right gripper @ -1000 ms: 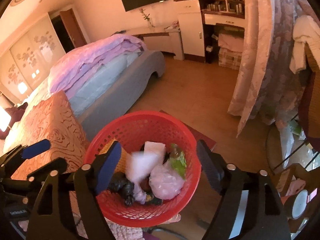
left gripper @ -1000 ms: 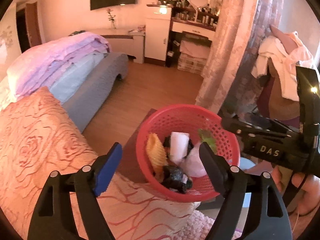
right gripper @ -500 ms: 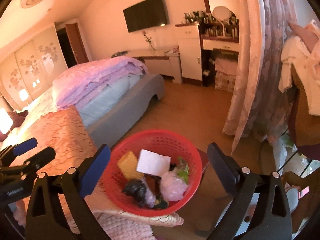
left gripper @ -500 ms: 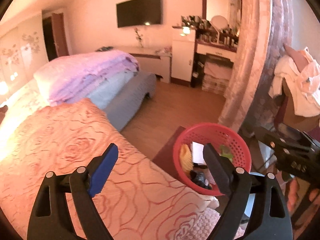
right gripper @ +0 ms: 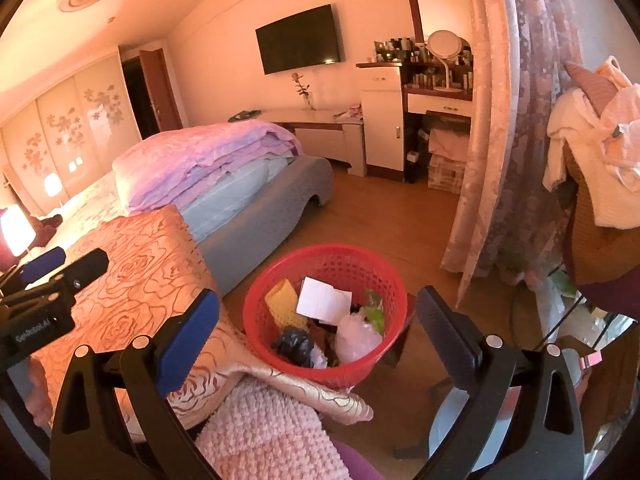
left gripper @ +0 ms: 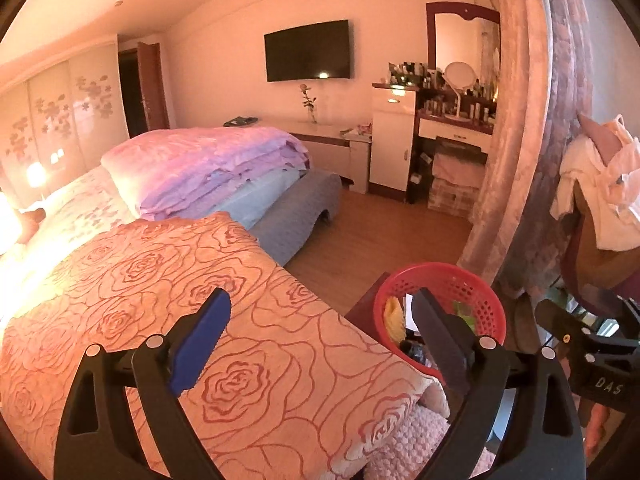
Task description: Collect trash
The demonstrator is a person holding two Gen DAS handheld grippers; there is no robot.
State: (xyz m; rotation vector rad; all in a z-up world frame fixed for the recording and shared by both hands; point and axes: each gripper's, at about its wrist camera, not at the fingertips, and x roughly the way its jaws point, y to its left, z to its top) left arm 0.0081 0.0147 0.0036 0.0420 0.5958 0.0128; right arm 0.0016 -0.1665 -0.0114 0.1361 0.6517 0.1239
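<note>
A red plastic basket (right gripper: 380, 276) stands beside the bed and holds trash: a white paper (right gripper: 324, 300), a yellow sponge-like piece (right gripper: 285, 300), a black bag (right gripper: 294, 342), a pale plastic bag (right gripper: 356, 336) and a green wrapper (right gripper: 374, 306). The basket also shows in the left wrist view (left gripper: 486, 304). My right gripper (right gripper: 318, 332) is open and empty, above and in front of the basket. My left gripper (left gripper: 318, 342) is open and empty over the orange rose-patterned bedspread (left gripper: 160, 280), left of the basket.
Folded pink and blue quilts (left gripper: 208, 168) lie on the bed. A patterned curtain (right gripper: 516, 140) hangs right of the basket. A chair with white clothes (right gripper: 592, 152) stands far right. A dressing table (right gripper: 436, 96) and wall television (right gripper: 300, 38) are at the back. A pink knitted cloth (right gripper: 272, 432) lies at the bed's near corner.
Both grippers have pulled back and up from the basket, which now looks smaller and farther. The white paper dropped from between the right fingers and lies in the basket. The left gripper swung over the bed.
</note>
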